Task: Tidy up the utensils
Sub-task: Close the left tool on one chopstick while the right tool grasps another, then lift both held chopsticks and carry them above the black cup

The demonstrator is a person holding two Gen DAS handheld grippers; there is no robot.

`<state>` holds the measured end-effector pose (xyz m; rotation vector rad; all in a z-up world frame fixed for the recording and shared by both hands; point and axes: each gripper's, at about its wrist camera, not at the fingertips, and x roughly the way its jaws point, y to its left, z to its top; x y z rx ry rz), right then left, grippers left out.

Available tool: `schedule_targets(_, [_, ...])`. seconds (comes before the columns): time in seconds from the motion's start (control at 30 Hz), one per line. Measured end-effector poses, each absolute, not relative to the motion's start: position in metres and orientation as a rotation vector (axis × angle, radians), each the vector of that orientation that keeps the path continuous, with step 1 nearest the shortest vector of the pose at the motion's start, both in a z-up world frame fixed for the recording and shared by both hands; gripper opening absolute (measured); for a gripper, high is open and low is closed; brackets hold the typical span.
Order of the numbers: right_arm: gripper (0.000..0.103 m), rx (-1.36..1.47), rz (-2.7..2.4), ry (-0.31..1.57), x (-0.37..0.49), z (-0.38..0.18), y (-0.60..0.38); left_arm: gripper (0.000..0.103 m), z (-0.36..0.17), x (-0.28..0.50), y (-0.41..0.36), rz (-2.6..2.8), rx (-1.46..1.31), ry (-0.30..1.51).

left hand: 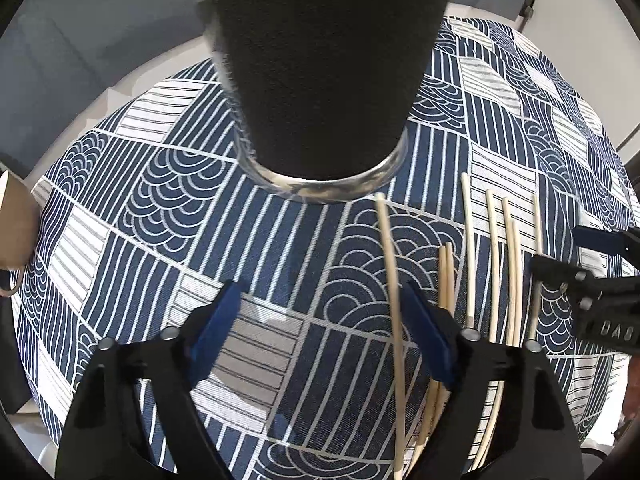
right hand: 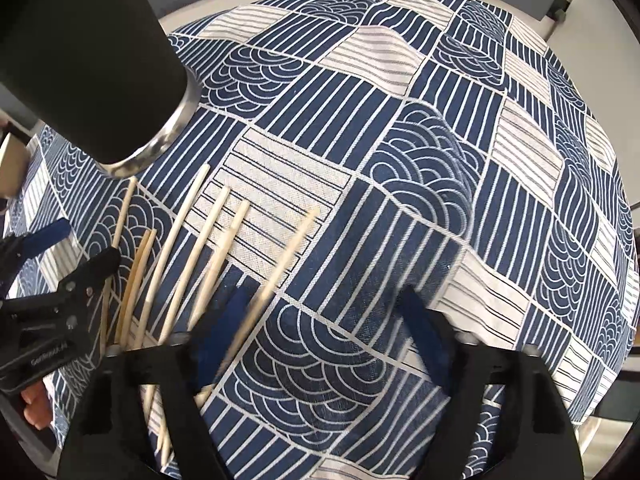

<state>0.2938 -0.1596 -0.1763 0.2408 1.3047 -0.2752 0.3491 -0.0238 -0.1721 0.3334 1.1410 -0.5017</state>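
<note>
Both grippers, left (left hand: 322,334) and right (right hand: 326,330), gape over chopsticks (right hand: 176,256); one body reads "DAS".

The right tongs (right hand: 320,320) stood spread wide above the blue-and-white patterned cloth (right hand: 400,140) on the desk. Pale wooden chopsticks (right hand: 176,240) lay fanned at left, below a tall black cylindrical cup (right hand: 88,60). The left tongs (right hand: 48,264) reached in beside them.

One dark cup (left hand: 320,60), about eight pale chopsticks (left hand: 494,264), two grippers, one patterned tablecloth (left hand: 160,200).
</note>
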Motion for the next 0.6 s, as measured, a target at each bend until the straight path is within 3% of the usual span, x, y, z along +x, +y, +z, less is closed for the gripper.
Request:
schedule_targets(0.07, [0.036,0.227,-0.26,1.3,0.292,-0.171,-0.161,0.065,-0.17,0.351,-0.018,-0.491,0.321,1.138])
schedule_targets(0.1, [0.031,0.224,-0.256,1.298,0.291,-0.17,-0.162,0.056,-0.169,0.352,-0.014,-0.479,0.311,1.138])
schedule_targets(0.13, [0.016,0.222,-0.254,1.297,0.291,-0.168,-0.165,0.051,-0.168,0.352,-0.011,-0.471,0.305,1.14])
schedule_targets(0.17, [0.007,0.222,-0.255,1.298,0.29,-0.168,-0.167,0.039,-0.166,0.353,-0.007,-0.461,0.295,1.147])
schedule_targets(0.3, [0.005,0.27,-0.189,1.313,0.285,-0.168,-0.183,0.009,-0.164,0.352,0.006,-0.45,0.256,1.185])
schedule_targets(0.37, [0.0,0.29,-0.174,1.311,0.284,-0.165,-0.191,0.007,-0.164,0.35,0.014,-0.444,0.226,1.205])
schedule_targets(0.6, [0.0,0.382,-0.147,1.316,0.269,-0.166,-0.223,0.005,-0.164,0.334,0.026,-0.389,0.208,1.232])
